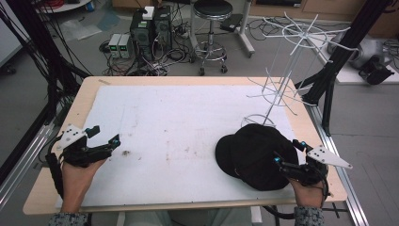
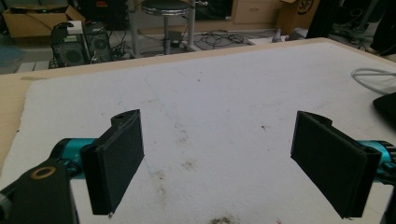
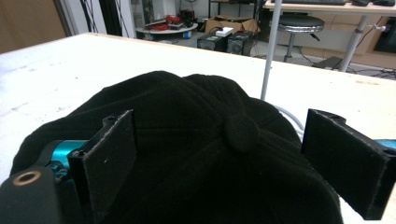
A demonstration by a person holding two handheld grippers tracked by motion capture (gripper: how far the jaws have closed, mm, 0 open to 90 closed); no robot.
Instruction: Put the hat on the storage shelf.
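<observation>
No brand or label can be read on the black fabric cap (image 1: 254,155); only partial letters show on a cardboard box (image 2: 299,7) at the upper right of the left gripper view. The cap lies in the lower right of the high view on the white mat (image 1: 179,136) covering the wooden desk (image 1: 84,94), just below the white wire rack (image 1: 282,70). The right gripper (image 1: 288,153), held from the bottom edge, points up-left at the cap's near side, jaws spread wide, gripping nothing. The left gripper (image 1: 102,134), lower left, points right over bare mat, jaws wide and empty.
</observation>
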